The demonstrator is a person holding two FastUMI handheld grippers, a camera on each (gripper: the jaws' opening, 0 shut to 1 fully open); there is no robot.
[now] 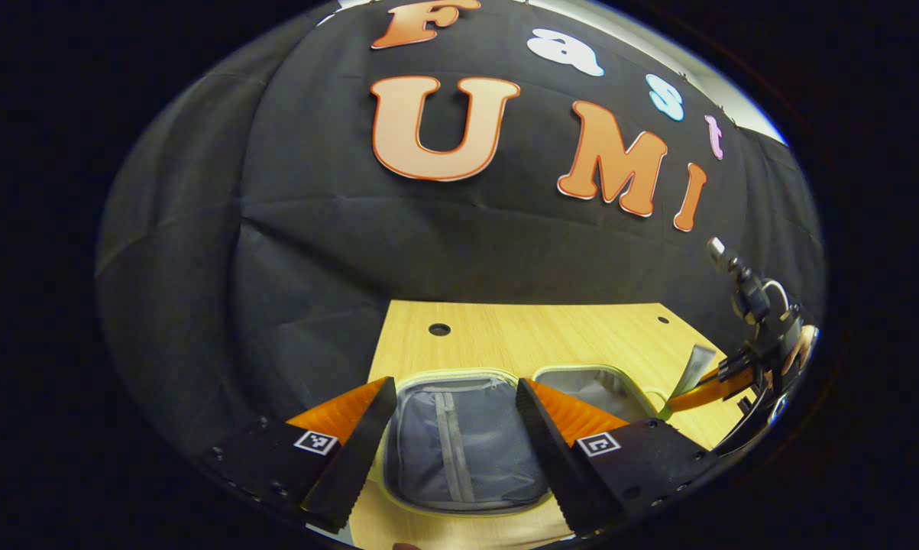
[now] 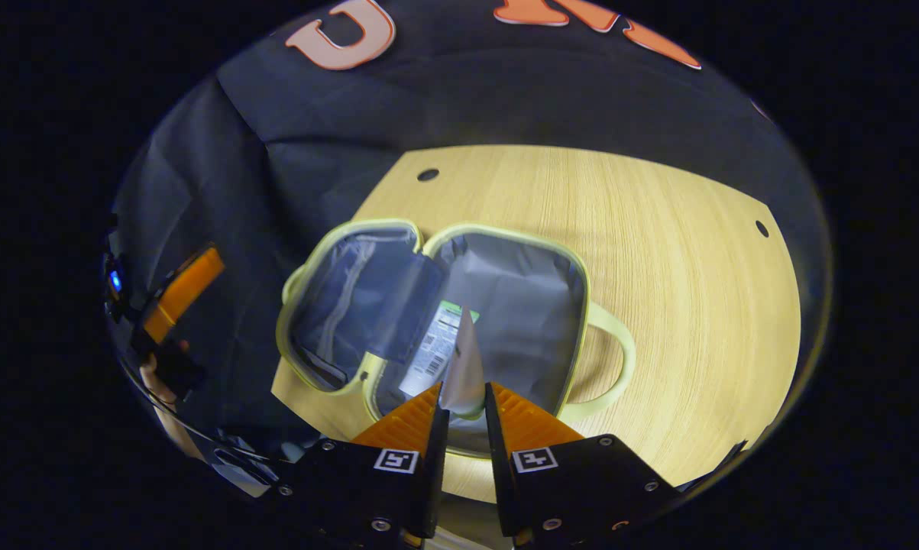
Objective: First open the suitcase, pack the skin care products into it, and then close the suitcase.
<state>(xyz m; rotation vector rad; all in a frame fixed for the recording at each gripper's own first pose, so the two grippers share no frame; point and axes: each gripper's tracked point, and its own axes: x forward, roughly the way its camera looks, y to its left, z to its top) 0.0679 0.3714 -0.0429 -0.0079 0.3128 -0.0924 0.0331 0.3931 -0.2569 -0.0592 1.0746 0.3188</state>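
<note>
Presently the packing step is in hand: the case lies open and one product is on its way in.

Nearest in the right gripper view, the right claw [image 2: 465, 409] is pinching the flat crimped end of a soft tube [image 2: 459, 359], both fingers pressed on it. The tube hangs over the right half of the case [image 2: 505, 305], whose lining is grey, creased fabric inside a pale green rim; a loop handle juts from its far side.

The left claw [image 1: 453, 428] is spread wide with nothing between its fingers, held above the other half, where a mesh pocket [image 1: 463, 451] with a grey zip strip shows.

The next move, by my judgement, calls for lowering the tube into the lined half and parting the fingers. Whether more products wait cannot be told.

Beyond lies the smooth, wood-grain tabletop [image 2: 681, 252] with small round holes.
</note>
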